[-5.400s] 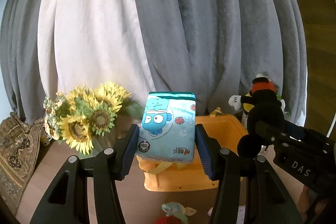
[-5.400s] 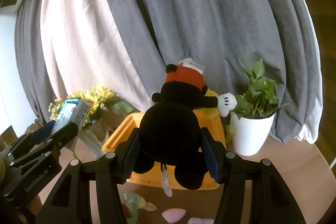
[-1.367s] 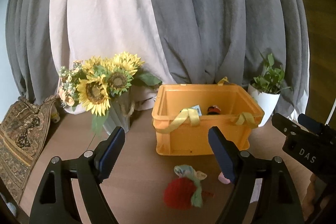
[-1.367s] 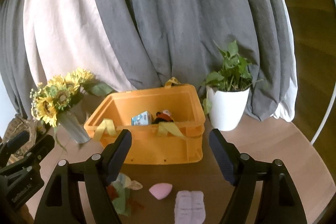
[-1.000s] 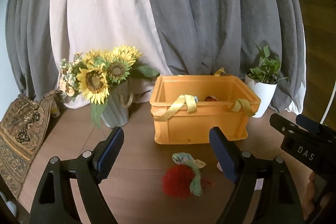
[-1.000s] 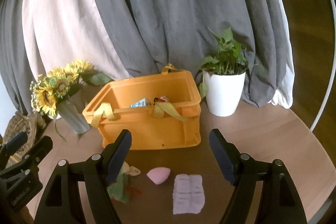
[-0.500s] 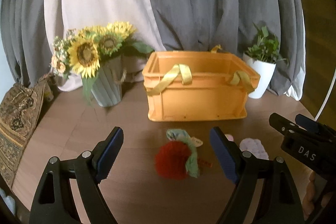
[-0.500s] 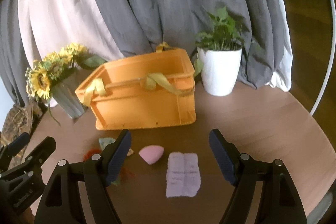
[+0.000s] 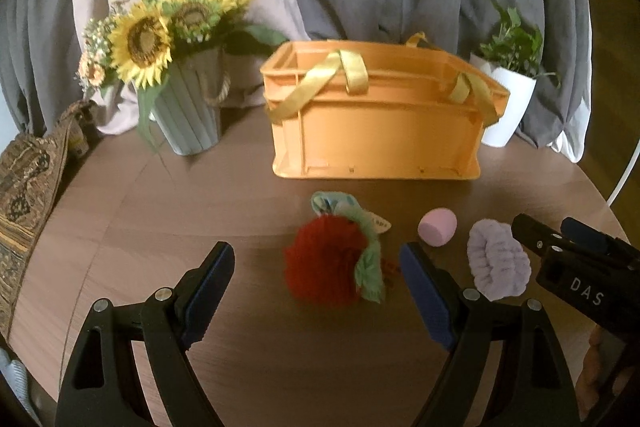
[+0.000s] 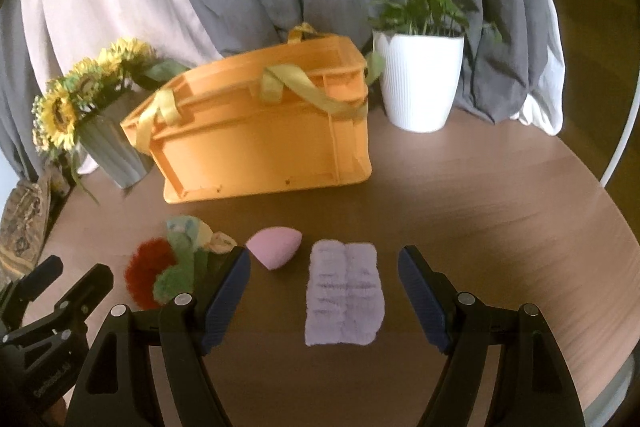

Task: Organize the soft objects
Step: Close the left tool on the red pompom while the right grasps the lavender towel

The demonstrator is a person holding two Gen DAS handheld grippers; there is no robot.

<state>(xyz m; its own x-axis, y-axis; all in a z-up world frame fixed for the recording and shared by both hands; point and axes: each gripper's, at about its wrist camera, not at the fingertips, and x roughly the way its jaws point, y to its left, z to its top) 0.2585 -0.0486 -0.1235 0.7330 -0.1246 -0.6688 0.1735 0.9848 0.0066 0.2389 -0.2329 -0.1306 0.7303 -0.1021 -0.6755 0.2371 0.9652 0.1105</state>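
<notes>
My left gripper (image 9: 316,279) hangs with jaws spread wide and empty above a red fluffy toy (image 9: 326,263) with a green cloth, and my right gripper (image 10: 324,279), equally wide and empty, frames a lilac folded cloth (image 10: 344,301) on the round table (image 10: 500,195). A pink sponge (image 10: 274,247) lies between them, with the orange crate (image 10: 260,143) behind. I judge this the reach for the next pickups: each gripper must sink lower, then squeeze gently.

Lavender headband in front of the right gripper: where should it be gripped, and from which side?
Judging by its pose, grip the headband across its narrow width, mid-length, coming down from above. It lies flat and lengthwise between the open right gripper fingers, and the soft pile should bunch up between the pads.
</notes>
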